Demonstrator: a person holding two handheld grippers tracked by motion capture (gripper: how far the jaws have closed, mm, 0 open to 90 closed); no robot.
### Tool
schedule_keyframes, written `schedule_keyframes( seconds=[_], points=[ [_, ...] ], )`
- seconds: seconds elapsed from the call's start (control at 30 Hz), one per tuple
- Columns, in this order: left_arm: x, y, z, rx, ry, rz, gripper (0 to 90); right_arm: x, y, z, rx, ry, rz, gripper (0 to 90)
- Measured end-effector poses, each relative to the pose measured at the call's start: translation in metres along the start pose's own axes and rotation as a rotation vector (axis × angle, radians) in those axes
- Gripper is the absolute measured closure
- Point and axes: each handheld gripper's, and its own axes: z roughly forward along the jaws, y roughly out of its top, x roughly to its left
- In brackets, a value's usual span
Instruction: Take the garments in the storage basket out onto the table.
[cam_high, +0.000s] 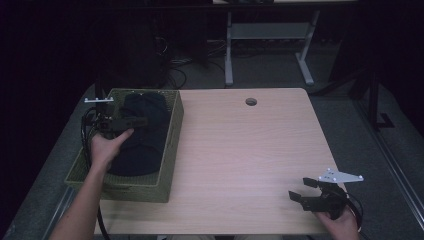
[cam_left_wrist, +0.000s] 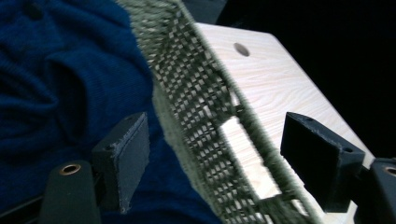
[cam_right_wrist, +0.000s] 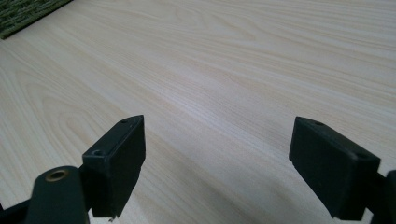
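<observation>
Left gripper (cam_high: 134, 121), jaws wide, straddles the woven basket's (cam_left_wrist: 196, 93) right wall above the dark blue garment (cam_high: 142, 135) lying lengthwise inside; right gripper (cam_high: 306, 189), also wide, rests well apart.

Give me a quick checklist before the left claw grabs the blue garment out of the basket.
1. Left claw open: ok, jaws wide apart.
2. Left claw lined up on the blue garment: not ok, the jaws straddle the wall of the green woven basket, one inside, one outside.
3. Garment within reach: ok, it lies in the basket right by the inner jaw.
4. Garment free of snags: cannot tell, its underside is hidden.
5. Right claw out of the way: ok, open over the table near the front right corner.
</observation>
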Motion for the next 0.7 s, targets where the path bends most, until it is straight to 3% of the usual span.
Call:
schedule_keyframes(
  seconds=[0.2, 0.43, 0.57, 0.7],
  points=[
    [0.009, -0.001, 0.006, 0.005, 0.036, -0.027, 23.9, 0.001, 0.000, 0.000, 0.002, 0.002, -0.006, 18.3],
    [0.017, 0.000, 0.015, 0.051, 0.073, -0.039, 25.4, 0.001, 0.000, 0.000, 0.000, 0.007, -0.006, 18.3],
    [0.025, -0.003, 0.022, 0.062, 0.085, -0.077, 25.4, 0.000, 0.000, 0.000, 0.001, 0.011, -0.004, 18.3],
    [0.033, -0.007, 0.028, 0.090, 0.125, -0.099, 25.5, 0.000, 0.000, -0.001, -0.003, 0.012, -0.010, 18.3]
  ],
)
